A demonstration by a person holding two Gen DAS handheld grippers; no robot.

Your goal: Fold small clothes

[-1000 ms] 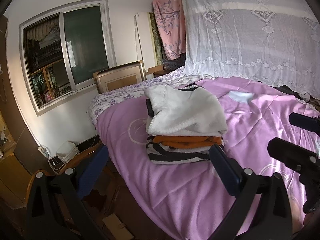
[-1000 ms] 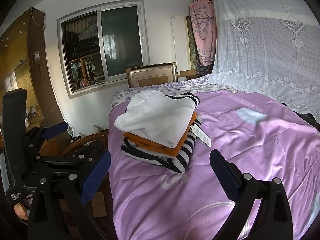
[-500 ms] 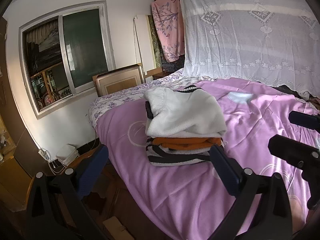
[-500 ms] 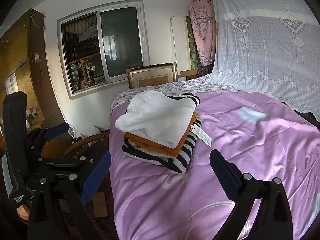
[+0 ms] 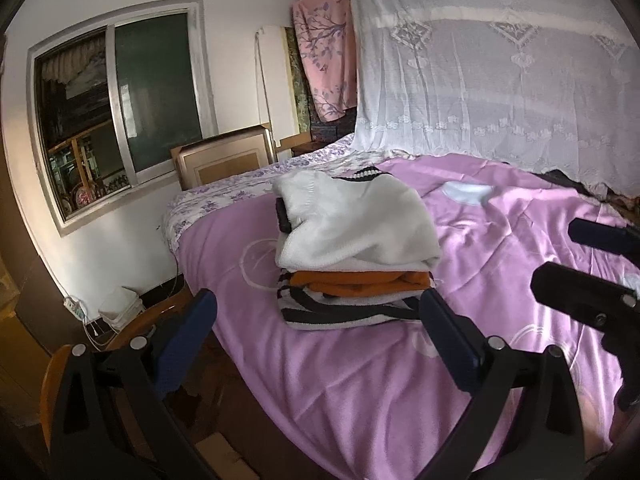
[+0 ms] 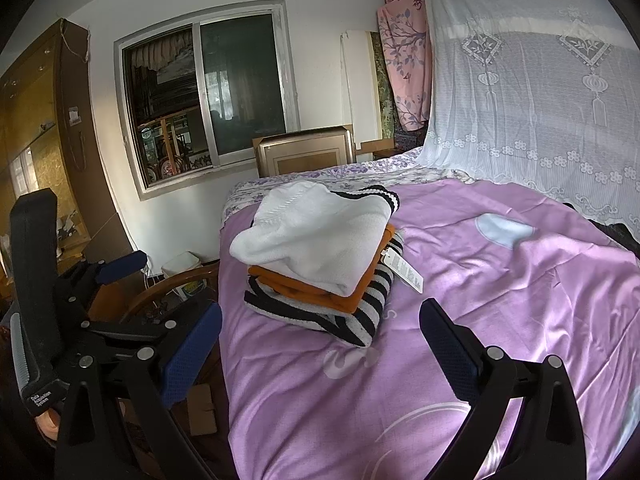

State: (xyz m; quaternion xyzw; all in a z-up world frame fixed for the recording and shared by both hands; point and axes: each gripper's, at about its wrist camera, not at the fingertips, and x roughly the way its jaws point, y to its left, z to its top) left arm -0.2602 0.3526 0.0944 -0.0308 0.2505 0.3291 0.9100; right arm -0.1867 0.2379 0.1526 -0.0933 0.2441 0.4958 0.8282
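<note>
Left gripper (image 5: 318, 336) nearer stack (image 5: 352, 248), fingers apart

Both wrist views face the folded stack (image 5: 356, 252) on the bed (image 6: 500, 300), near

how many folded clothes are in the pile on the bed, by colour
white: 1, the white sweater on top
orange: 1, the orange garment in the middle
black and white striped: 1, the striped garment at the bottom
total: 3
</note>
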